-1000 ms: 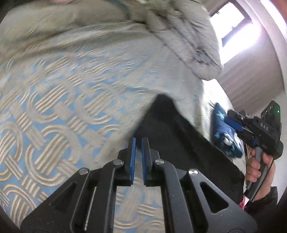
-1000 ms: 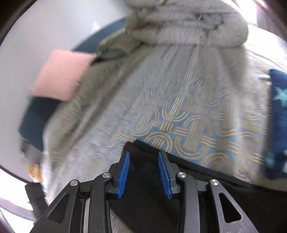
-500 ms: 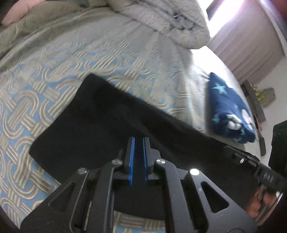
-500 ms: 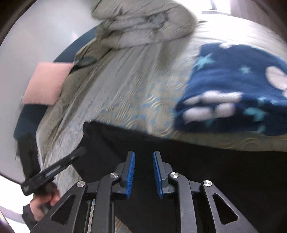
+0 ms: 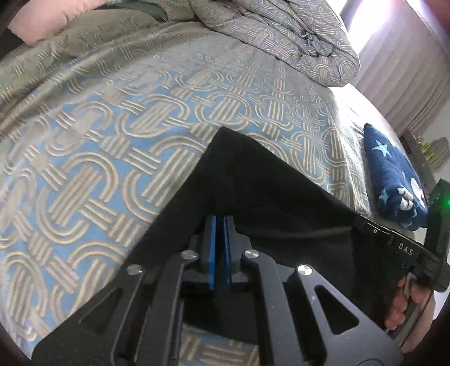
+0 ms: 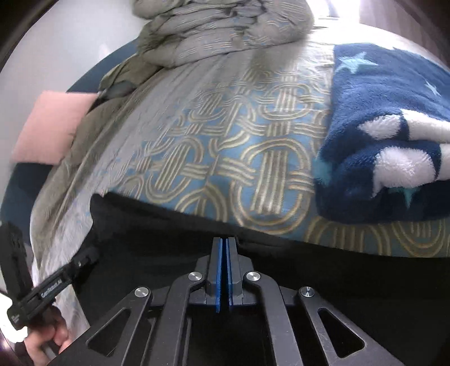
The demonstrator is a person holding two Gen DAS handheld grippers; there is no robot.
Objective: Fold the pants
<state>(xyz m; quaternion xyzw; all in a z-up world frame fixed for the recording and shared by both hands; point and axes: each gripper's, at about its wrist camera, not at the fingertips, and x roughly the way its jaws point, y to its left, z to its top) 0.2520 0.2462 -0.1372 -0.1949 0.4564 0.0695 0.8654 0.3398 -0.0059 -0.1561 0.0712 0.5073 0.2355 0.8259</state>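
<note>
Black pants [image 5: 253, 180] lie flat on the patterned bedspread [image 5: 112, 140]. In the left wrist view my left gripper [image 5: 220, 218] hovers low over the pants' near part. Its blue pads are shut to a thin slit, and no cloth shows between them. The right wrist view shows my right gripper [image 6: 224, 239] with its pads pressed together at the far edge of the pants [image 6: 157, 231], pinching the cloth there. The right gripper [image 5: 362, 222] also shows at the right of the left view, held by a hand. The left gripper [image 6: 92, 252] shows low on the left of the right view.
A folded navy star blanket [image 6: 393, 126] lies just beyond the pants on the right. A bunched duvet [image 5: 281, 36] and a pink pillow [image 5: 42, 19] sit at the head of the bed. Curtains [image 5: 407, 70] hang past the far bed edge.
Both grippers have come down onto the pants. The right jaws went from wide apart to fully closed at the pants' edge. The left gripper stayed shut as it moved from bedspread to pants.
</note>
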